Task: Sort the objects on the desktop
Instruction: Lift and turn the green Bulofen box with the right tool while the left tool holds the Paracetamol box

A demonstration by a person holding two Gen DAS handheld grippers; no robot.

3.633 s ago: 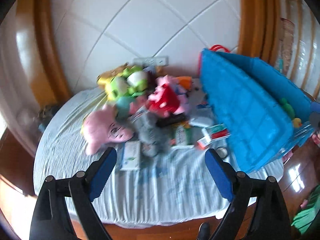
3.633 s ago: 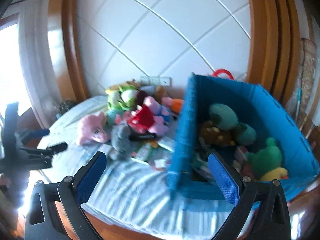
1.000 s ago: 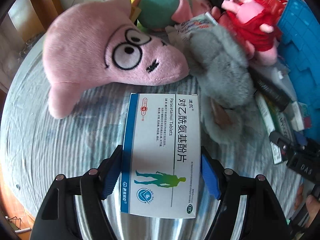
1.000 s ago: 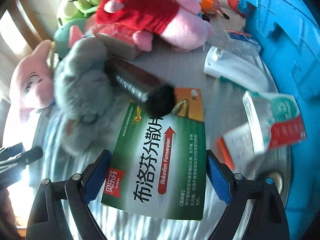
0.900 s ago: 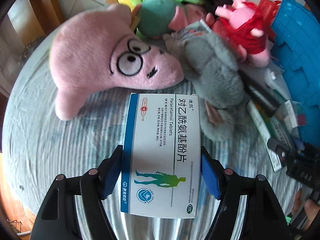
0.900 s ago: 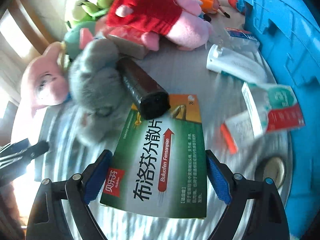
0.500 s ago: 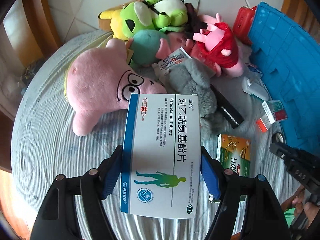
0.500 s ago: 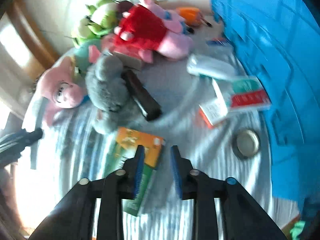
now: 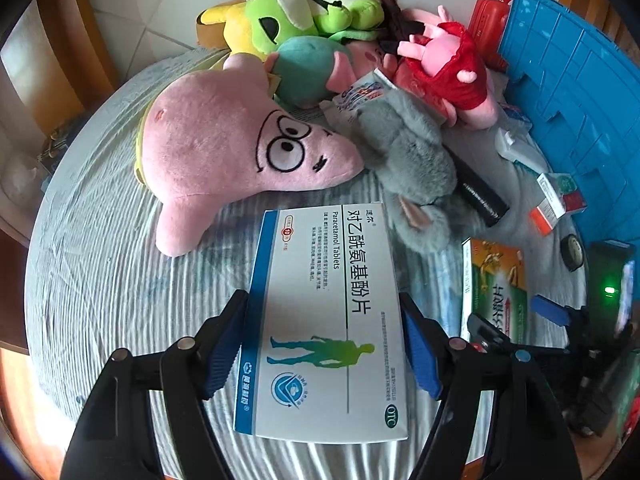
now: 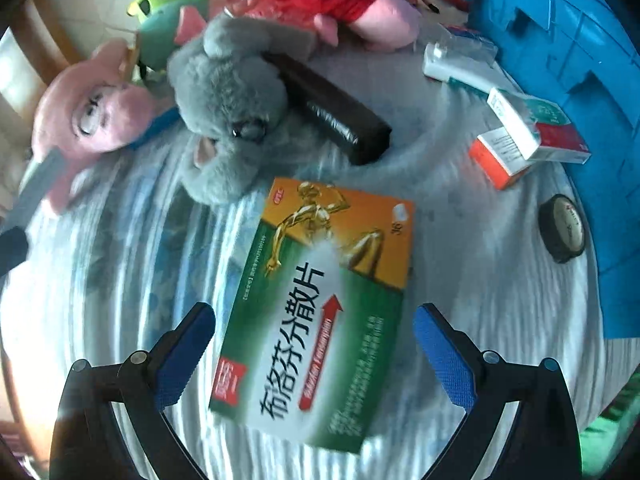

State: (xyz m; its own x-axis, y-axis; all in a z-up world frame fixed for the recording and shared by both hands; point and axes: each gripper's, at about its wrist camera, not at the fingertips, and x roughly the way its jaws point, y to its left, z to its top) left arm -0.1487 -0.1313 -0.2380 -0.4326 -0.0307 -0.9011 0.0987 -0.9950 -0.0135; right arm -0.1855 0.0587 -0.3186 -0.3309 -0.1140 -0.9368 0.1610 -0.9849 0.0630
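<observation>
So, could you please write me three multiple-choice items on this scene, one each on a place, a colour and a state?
1. Where does the green and orange box lie?
A. inside the blue crate
B. on the striped cloth, between the right gripper's open jaws
C. on top of the pink star plush

2. What colour is the dress of the pink pig plush?
A. red
B. yellow
C. black

3. What is the left gripper doing?
A. standing empty
B. clamping the grey plush
C. clamping the white and blue tablet box

Answers: 1 B, the right gripper has just been opening and its pads stand clear of the box; 2 A, the dress is red; 3 C, both pads press its long edges.
</observation>
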